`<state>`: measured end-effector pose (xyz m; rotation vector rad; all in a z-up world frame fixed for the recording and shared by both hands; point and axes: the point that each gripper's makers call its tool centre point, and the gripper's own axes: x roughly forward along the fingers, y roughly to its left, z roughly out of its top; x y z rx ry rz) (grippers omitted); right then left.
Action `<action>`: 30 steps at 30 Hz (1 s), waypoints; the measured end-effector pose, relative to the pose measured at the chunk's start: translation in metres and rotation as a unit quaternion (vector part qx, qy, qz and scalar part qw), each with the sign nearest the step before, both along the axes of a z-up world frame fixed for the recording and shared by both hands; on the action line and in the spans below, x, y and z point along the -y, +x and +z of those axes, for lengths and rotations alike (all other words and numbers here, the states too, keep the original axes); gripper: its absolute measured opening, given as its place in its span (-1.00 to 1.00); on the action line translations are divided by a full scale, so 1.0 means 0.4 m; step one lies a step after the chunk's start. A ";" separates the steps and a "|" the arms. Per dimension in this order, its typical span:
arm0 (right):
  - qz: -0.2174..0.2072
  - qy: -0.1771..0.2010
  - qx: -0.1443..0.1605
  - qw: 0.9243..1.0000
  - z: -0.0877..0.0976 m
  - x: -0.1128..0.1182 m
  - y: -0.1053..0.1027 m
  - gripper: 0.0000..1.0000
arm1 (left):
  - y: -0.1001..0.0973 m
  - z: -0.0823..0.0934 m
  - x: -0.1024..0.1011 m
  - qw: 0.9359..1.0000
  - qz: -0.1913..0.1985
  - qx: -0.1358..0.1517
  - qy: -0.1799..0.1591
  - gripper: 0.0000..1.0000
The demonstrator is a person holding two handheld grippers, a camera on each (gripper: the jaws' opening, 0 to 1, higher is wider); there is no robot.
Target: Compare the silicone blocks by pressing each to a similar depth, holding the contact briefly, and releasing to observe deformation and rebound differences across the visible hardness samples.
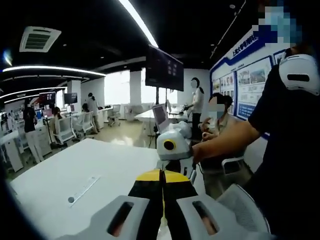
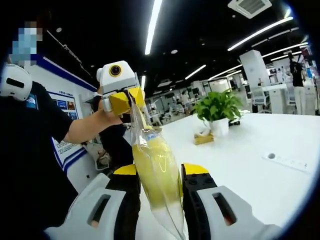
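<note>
A clear plastic bag (image 2: 150,145) with a yellow silicone block (image 2: 157,170) inside hangs in the air in front of the person. In the right gripper view, my left gripper (image 2: 127,102) is shut on the bag's top edge. My right gripper (image 2: 160,172) has its yellow-tipped jaws closed against the bagged block from both sides. In the left gripper view, my left gripper (image 1: 162,175) shows its jaws pressed together. Just beyond them is the white body of the right gripper (image 1: 173,165), held by the person's hand.
A white table (image 1: 60,175) lies below with a thin white strip (image 1: 82,190) on it. A potted plant (image 2: 217,112) and a small box (image 2: 202,139) stand further along. A monitor on a stand (image 1: 164,70), chairs and several people are beyond.
</note>
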<state>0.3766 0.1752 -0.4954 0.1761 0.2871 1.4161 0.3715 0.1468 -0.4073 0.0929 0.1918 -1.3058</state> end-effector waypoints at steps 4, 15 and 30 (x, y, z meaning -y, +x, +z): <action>0.000 -0.008 -0.004 1.000 -0.016 0.011 -0.009 -0.42 | 0.003 -0.016 0.002 1.000 0.002 -0.011 0.003 -1.00; -0.009 -0.008 0.002 1.000 -0.019 0.015 -0.012 -0.38 | -0.007 -0.029 0.010 1.000 -0.003 -0.015 0.006 -1.00; -0.019 -0.023 0.010 0.999 -0.037 0.021 -0.011 -0.08 | 0.002 -0.072 -0.001 0.998 0.017 -0.051 0.023 -1.00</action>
